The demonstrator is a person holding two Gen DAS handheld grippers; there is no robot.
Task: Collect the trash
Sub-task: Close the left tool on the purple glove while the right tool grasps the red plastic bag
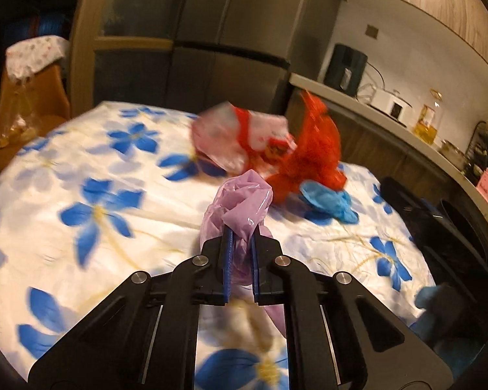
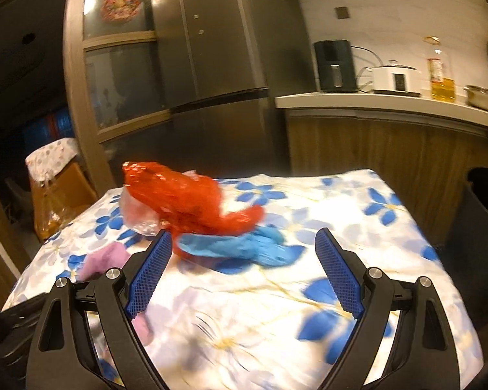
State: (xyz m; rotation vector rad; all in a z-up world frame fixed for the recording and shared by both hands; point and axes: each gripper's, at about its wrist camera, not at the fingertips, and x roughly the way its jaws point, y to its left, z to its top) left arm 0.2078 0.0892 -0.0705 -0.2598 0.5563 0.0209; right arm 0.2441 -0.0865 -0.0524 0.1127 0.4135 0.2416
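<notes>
The table [image 1: 81, 149], under a white cloth with blue flowers, filled the space ahead of both sets of jaws. Off to the right of the right gripper [image 2: 244, 253] stood a dark bin [image 2: 481, 227], beside the table's edge.

On the cloth, beyond the left gripper [image 1: 242, 240], lay a crumpled red bag [image 1: 312, 149] with a pale wrapper [image 1: 231, 136] against its left side. Just in front of the red bag, and straight ahead between the right gripper's wide, empty jaws, lay a blue glove [image 2: 240, 247], limp and flat. Nothing touched the right pads [image 2: 153, 266].

The smallest piece, a purple bag [image 1: 240, 208], was clenched in the left jaws, which stood nearly closed on a bunched fold with the rest of the film billowing above and hanging below the tips.

All of this trash looked weightless, soft and slippery. Thin film likely slides out of a shallow pinch, so a gathered wad or thick fold seemed the best place to take hold. The glove probably needed the pads pressed low to the cloth, around its bunched middle, without catching the tablecloth itself.
</notes>
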